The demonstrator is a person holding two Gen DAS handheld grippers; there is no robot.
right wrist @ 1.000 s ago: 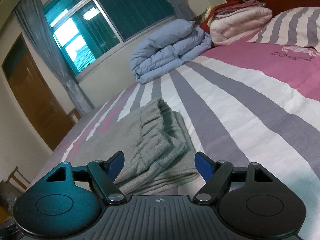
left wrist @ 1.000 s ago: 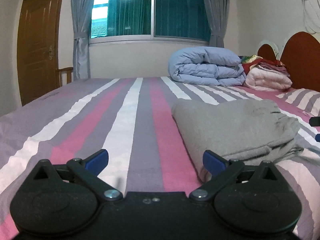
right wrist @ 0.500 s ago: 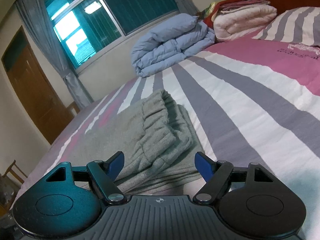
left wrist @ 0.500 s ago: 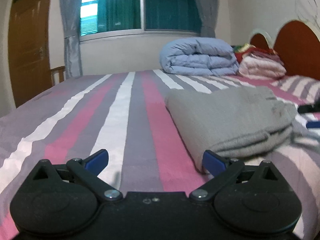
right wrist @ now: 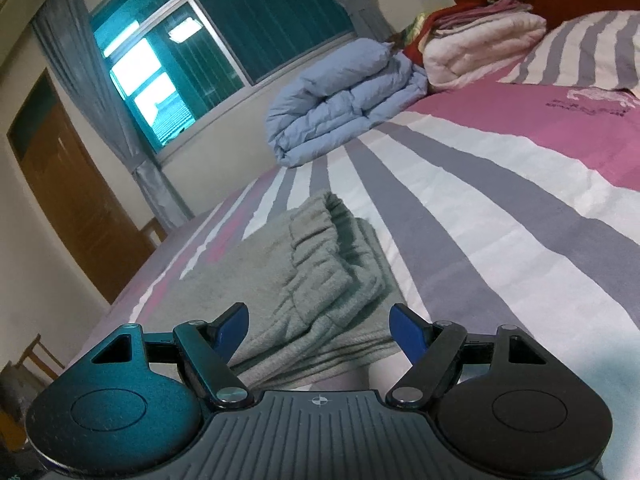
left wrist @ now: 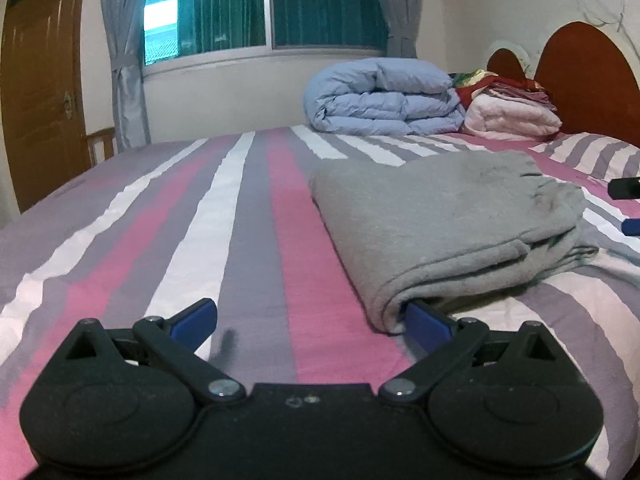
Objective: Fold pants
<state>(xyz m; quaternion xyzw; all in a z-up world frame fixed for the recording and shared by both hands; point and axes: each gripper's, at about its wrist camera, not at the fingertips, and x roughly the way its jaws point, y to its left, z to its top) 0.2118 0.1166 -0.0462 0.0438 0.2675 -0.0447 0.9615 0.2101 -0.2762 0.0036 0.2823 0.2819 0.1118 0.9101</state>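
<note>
Grey pants (left wrist: 436,220) lie folded in a thick stack on the striped bed (left wrist: 248,216). My left gripper (left wrist: 310,318) is open at the stack's near left corner; its right fingertip (left wrist: 424,320) touches the folded edge. In the right wrist view the pants (right wrist: 316,276) show their elastic waistband on top. My right gripper (right wrist: 320,326) is open, low at the stack's near edge, with the layered cloth between its fingers. Its fingertips also show at the right edge of the left wrist view (left wrist: 626,206).
A folded blue duvet (left wrist: 380,96) and a pile of pink and red blankets (left wrist: 512,114) sit at the far end by the wooden headboard (left wrist: 588,56). A striped pillow (right wrist: 580,52) lies at the right. A door (left wrist: 36,92) and window (left wrist: 260,4) are behind.
Both grippers have moved in closer to the folded pants. The left one's right fingertip now reaches the stack's edge. Both stayed open.
</note>
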